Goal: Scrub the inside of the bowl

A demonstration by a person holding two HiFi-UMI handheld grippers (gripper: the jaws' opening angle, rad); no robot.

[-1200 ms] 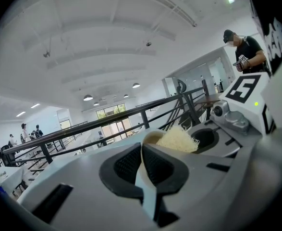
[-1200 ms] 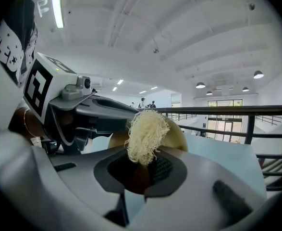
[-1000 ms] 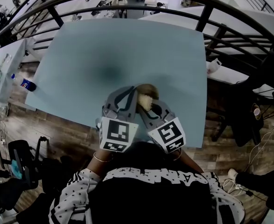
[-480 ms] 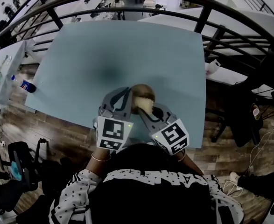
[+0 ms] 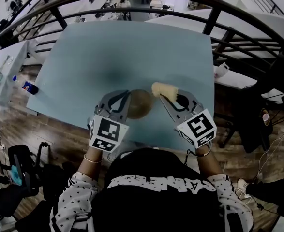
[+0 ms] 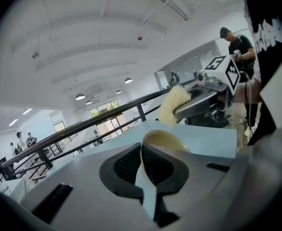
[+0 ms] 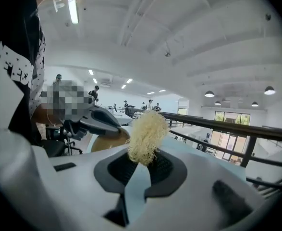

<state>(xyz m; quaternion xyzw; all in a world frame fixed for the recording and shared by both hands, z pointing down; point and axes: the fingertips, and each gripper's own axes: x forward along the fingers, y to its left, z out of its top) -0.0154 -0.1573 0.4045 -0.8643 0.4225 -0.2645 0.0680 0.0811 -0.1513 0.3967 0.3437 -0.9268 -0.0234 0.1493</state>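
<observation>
A brown wooden bowl (image 5: 140, 104) sits on the light blue table (image 5: 132, 52) near its front edge. My left gripper (image 5: 124, 99) is shut on the bowl's left rim; in the left gripper view the rim (image 6: 162, 139) lies pinched between the jaws of the left gripper (image 6: 141, 150). My right gripper (image 5: 165, 98) is shut on a pale yellow fibrous scrubber (image 5: 163, 89), held just right of the bowl and clear of it. The scrubber (image 7: 144, 134) sticks up from the jaws of the right gripper (image 7: 140, 162) in the right gripper view, with the bowl (image 7: 107, 141) to the left.
The table's front edge (image 5: 146, 141) runs just below both grippers. A black railing (image 5: 214, 13) curves round the far and right sides. A bottle (image 5: 29, 87) lies on a white table at the left. Wooden floor surrounds the table.
The right gripper has lifted the scrubber out of the bowl and carried it off to the right. The left gripper, still holding the bowl, has shifted a little to the left.
</observation>
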